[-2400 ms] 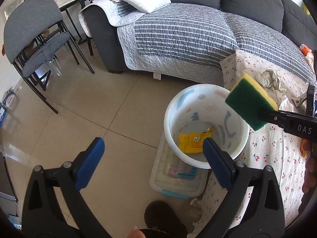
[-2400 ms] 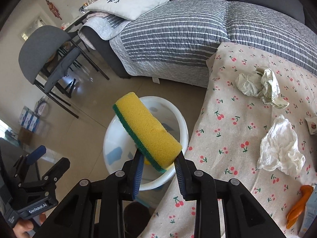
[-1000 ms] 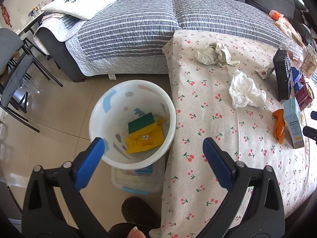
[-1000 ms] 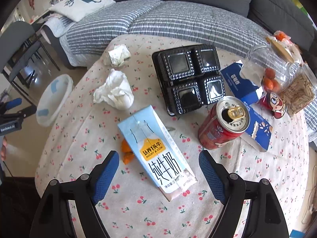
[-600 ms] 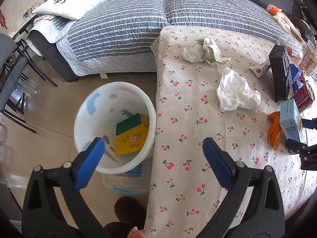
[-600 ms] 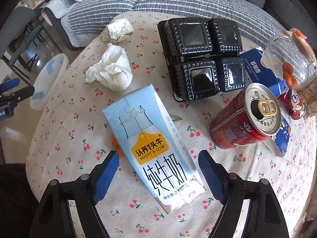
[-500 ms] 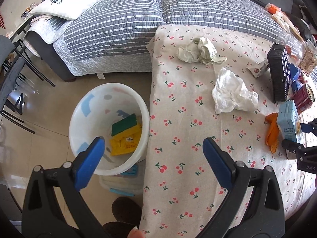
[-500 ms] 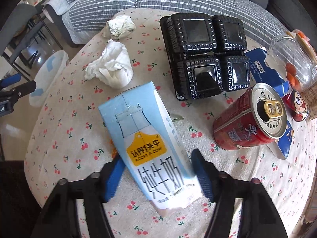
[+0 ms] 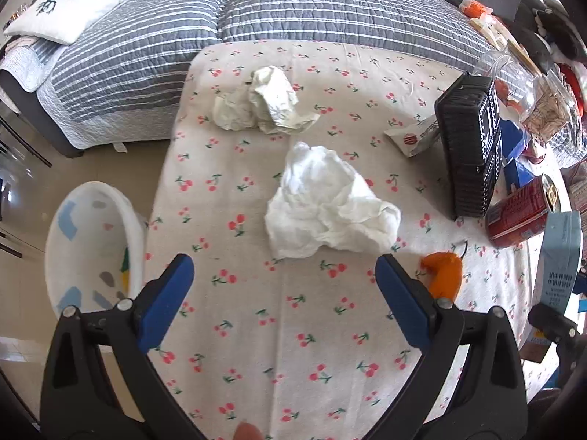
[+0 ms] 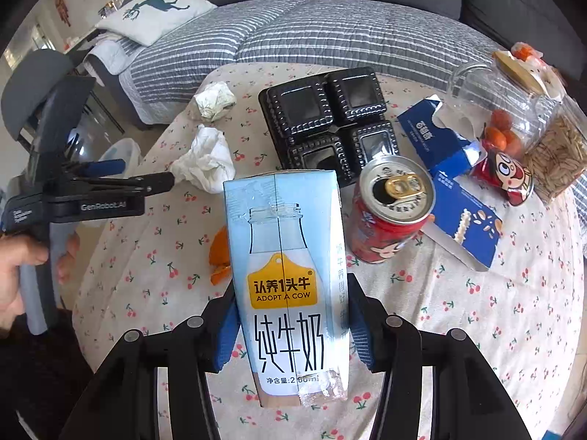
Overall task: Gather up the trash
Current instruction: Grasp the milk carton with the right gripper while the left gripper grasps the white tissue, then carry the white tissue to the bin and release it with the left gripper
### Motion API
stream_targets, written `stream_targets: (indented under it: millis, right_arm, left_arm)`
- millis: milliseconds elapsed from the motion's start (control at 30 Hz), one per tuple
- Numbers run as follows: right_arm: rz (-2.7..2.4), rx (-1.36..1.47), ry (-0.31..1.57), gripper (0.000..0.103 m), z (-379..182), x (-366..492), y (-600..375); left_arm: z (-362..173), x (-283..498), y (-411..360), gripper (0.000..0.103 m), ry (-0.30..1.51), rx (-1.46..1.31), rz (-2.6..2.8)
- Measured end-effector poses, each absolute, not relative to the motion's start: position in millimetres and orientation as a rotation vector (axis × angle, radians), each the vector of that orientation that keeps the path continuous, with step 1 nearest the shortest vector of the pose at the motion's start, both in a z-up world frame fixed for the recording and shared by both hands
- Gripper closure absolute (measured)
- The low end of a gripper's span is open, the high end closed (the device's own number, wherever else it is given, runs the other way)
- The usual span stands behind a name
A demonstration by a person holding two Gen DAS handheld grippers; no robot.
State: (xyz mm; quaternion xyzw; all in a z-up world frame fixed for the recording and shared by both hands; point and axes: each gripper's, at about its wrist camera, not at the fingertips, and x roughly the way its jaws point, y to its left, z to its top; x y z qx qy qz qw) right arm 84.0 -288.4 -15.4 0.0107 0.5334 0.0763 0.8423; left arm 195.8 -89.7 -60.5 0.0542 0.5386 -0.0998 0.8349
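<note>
The right claw [image 10: 290, 322], spread a second ago, now clamps the milk carton [image 10: 286, 275] above the desk [image 10: 477, 311]. The left claw [image 9: 284, 293], still apart, has moved from the bin [image 9: 91, 249] over the desk's left edge toward the white tissue [image 9: 326, 205].

Both views are bright with daylight, soft and even across the tabletop [image 9: 293, 330]. Shadows are short and faint: a pale one lies under the crumpled tissue [image 9: 326, 205] and beside the red can [image 10: 389, 209]. The tiled floor [image 9: 22, 176] carries white glare at the left. The fisheye lens bends the sofa [image 10: 330, 36] into a curve, and the corners fall to black. The bucket [image 9: 91, 253] and the orange peel [image 9: 442, 275] look slightly smeared by motion. The print on the milk carton [image 10: 286, 286] reads sharp, though the nearest claw arms are dark and without detail.
</note>
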Motion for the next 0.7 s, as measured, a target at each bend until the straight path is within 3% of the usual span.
stream_targets:
  millis: [200, 400, 500, 700]
  right_arm:
    - [0.134, 0.072, 1.118, 0.050, -10, 81, -306]
    - [0.115, 0.094, 1.119, 0.050, -10, 77, -316]
    - [0.102, 0.103, 1.120, 0.050, -10, 77, -319]
    - [0.094, 0.107, 1.117, 0.050, -10, 78, -319]
  left_arm:
    - [-71, 204, -109, 0.011, 1.145, 0.083, -0.239]
    - [-79, 212, -116, 0.026, 1.147, 0.071, -0.260]
    - [-80, 213, -115, 0.038, 1.162, 0.012, -0.286]
    - [-78, 207, -114, 0.071, 1.180, -0.024, -0.340]
